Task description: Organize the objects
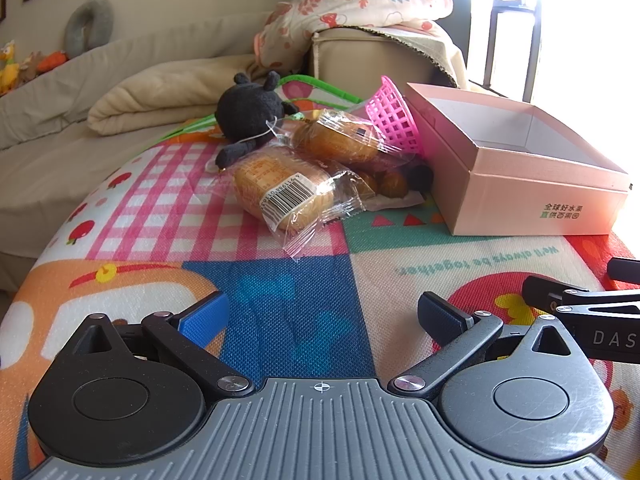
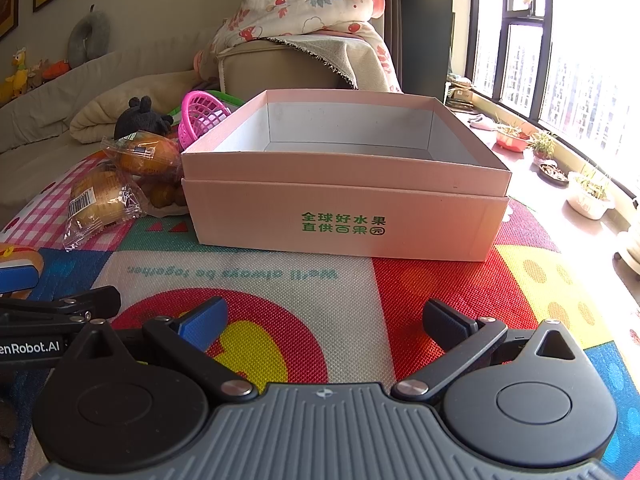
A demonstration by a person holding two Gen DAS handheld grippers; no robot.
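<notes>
Nearest to me, my left gripper [image 1: 323, 314] hangs low over the blue patch of the play mat [image 1: 280, 280], jaws spread wide with nothing between them. My right gripper [image 2: 326, 320] sits just beside it over the red-and-yellow circle, jaws equally wide and empty; its side shows at the right edge of my left view.

Ahead of the left gripper, past the blue patch, lies a wrapped bun [image 1: 280, 190] with its barcode facing me, on the pink checked area. Just behind it rests a second wrapped bun [image 1: 340, 140], leaning on the first. Small brown round pieces [image 1: 390, 184] lie between the buns and the box; I cannot tell what they are. A black plush toy [image 1: 248, 110] touches the buns from behind, and a pink basket [image 1: 394, 114] lies tipped on its side against the box wall.

Straight ahead of the right gripper stands the open pink box [image 2: 340, 208], green lettering facing me, its interior bare. A beige sofa [image 1: 60, 92] and a floral blanket [image 1: 352, 0] lie beyond.
</notes>
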